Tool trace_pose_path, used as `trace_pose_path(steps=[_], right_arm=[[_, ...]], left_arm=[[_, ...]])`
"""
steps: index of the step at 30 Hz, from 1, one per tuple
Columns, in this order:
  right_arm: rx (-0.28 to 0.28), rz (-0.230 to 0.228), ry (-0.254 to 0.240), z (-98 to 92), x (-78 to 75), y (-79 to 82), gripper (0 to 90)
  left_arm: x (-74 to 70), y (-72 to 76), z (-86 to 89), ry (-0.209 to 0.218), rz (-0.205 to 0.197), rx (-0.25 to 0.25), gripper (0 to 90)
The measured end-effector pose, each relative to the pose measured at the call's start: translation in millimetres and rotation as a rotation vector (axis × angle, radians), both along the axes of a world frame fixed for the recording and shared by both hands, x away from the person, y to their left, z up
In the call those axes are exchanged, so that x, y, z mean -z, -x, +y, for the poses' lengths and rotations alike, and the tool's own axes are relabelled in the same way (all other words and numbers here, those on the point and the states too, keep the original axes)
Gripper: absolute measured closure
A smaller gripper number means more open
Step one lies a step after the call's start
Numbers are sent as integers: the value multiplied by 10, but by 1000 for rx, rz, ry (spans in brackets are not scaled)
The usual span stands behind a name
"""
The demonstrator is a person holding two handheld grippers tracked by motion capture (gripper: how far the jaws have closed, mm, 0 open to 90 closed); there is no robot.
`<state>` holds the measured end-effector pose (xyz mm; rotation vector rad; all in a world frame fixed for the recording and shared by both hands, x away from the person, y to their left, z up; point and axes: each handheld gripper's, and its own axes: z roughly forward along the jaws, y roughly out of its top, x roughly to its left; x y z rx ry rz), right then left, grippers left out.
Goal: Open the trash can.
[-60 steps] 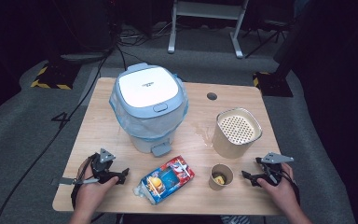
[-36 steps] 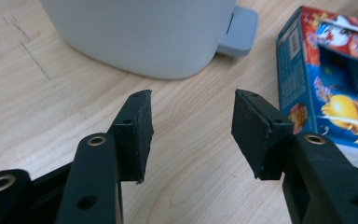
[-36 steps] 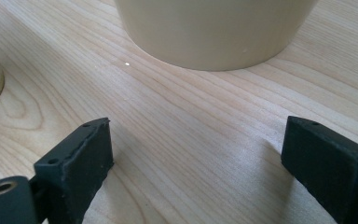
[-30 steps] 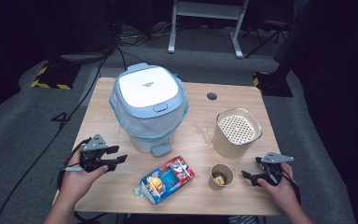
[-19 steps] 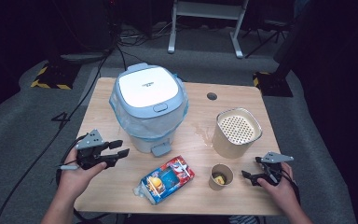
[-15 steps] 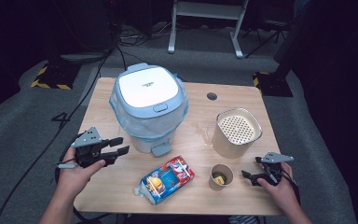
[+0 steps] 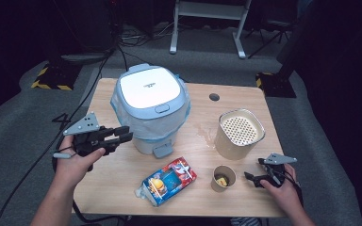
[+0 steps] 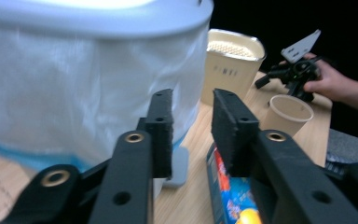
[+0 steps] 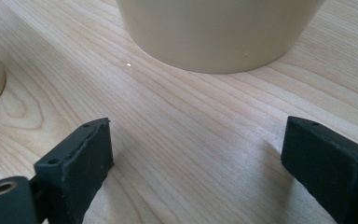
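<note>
High view: the lidded appliance (image 7: 151, 108) stands upright near the tabletop's (image 7: 235, 94) far left corner, its front latch facing the near edge. The left gripper (image 7: 122, 135) hangs just left of it, jaws narrowly parted, just closing, nothing between. The right gripper (image 7: 253, 178) rests wide apart by the paper cup (image 7: 223, 177).

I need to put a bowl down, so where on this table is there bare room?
The table's far right corner, behind the perforated canister, is bare apart from a small hole. So is the near left, between the left gripper and the snack packet. It is crowded from the packet past the paper cup to the right gripper.
</note>
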<state>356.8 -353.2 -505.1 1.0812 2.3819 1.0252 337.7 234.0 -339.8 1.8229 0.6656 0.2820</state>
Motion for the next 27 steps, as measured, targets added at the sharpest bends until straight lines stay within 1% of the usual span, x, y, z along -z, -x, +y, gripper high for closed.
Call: trace_pose_path(steps=[3,5,11,14,18,22,25,27], right_arm=[[0,0,0,0,0,0,88],[0,0,0,0,0,0,88],[0,0,0,0,0,0,88],[0,0,0,0,0,0,88],[0,0,0,0,0,0,88],[0,0,-1,0,0,0,89],[0,-1,0,-1,0,-1,88],[0,0,0,-1,0,-1,88]], left_arm=[[-113,-32,-44,15,-2,8,742],[-181,-65,-77,0,-10,17,764],[-343,-152,-201,-14,-38,38,802],[-407,-199,-258,-16,-41,39,822],[-468,-277,-338,-21,-43,39,855],[-517,-376,-426,-20,-47,29,891],[-540,-443,-485,-33,-46,26,899],[-549,-484,-539,-40,-38,37,900]])
